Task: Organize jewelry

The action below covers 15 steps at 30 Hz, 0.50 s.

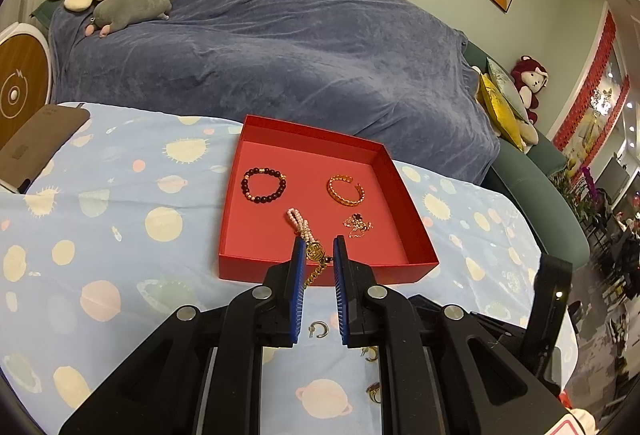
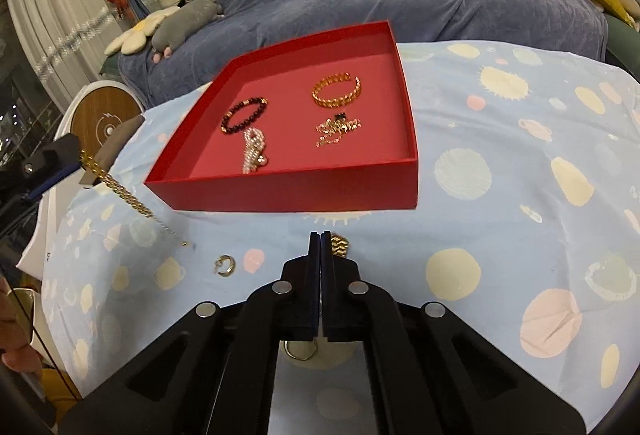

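Observation:
A red tray (image 1: pixel 412 231) (image 2: pixel 280 195) on the blue cloth holds a dark bead bracelet (image 1: pixel 264 185) (image 2: pixel 245 114), a gold bangle (image 1: pixel 346 189) (image 2: pixel 336 90), a pearl piece (image 1: pixel 298 221) (image 2: pixel 253 151) and a tangled gold chain (image 1: pixel 357 225) (image 2: pixel 338 129). My left gripper (image 1: pixel 318 249) hovers at the tray's near edge with a gold chain and its round pendant (image 1: pixel 315 253) between the slightly parted fingers; the chain (image 2: pixel 120 187) hangs from it in the right wrist view. My right gripper (image 2: pixel 321 237) is shut beside a gold ring (image 2: pixel 340 245) on the cloth; grip unclear.
Loose earrings and rings lie on the cloth (image 1: pixel 319 329) (image 1: pixel 370 353) (image 1: pixel 374 391) (image 2: pixel 225 265) (image 2: pixel 300 351). A brown box (image 1: pixel 36 145) stands at the left. A blue-covered sofa (image 1: pixel 280 43) with plush toys lies behind the table.

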Tool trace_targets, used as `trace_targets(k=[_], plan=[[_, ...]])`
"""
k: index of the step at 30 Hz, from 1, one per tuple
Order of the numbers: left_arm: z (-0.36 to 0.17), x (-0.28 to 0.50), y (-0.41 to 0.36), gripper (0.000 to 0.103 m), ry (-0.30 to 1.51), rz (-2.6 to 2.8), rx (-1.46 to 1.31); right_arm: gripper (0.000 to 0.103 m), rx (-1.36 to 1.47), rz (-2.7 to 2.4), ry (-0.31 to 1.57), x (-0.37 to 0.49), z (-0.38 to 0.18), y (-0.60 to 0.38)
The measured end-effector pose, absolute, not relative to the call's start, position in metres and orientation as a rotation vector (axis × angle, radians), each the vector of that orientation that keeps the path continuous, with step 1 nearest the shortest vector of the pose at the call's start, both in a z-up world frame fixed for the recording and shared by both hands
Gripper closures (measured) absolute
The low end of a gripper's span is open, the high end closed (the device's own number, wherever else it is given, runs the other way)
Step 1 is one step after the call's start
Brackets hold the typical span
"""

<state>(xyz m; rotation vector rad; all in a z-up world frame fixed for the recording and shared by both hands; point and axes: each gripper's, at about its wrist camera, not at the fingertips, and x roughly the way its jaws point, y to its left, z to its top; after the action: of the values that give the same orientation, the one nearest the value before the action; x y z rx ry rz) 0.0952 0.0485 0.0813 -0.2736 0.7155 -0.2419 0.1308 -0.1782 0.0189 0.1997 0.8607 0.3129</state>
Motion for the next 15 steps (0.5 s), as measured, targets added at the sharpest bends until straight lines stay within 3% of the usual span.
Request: trace_targets(k=[7, 9, 11, 15], plan=[[0.078, 0.098, 0.051, 0.092, 0.722, -0.219, -0.278, 0.103, 0.15, 0.321, 0.848, 0.127, 0.03, -0.179], [0.079, 0.098, 0.05, 0.092, 0.721, -0.22, -0.277, 0.094, 0.126, 0.314, 0.882, 0.127, 0.021, -0.174], [0.079, 0.098, 0.05, 0.092, 0.721, -0.226, -0.276, 0.053, 0.11, 0.311, 0.898, 0.126, 0.012, -0.167], [0.079, 0.097, 0.046, 0.092, 0.724, -0.236, -0.27, 0.053, 0.05, 0.316, 0.923, 0.129, -0.005, -0.149]])
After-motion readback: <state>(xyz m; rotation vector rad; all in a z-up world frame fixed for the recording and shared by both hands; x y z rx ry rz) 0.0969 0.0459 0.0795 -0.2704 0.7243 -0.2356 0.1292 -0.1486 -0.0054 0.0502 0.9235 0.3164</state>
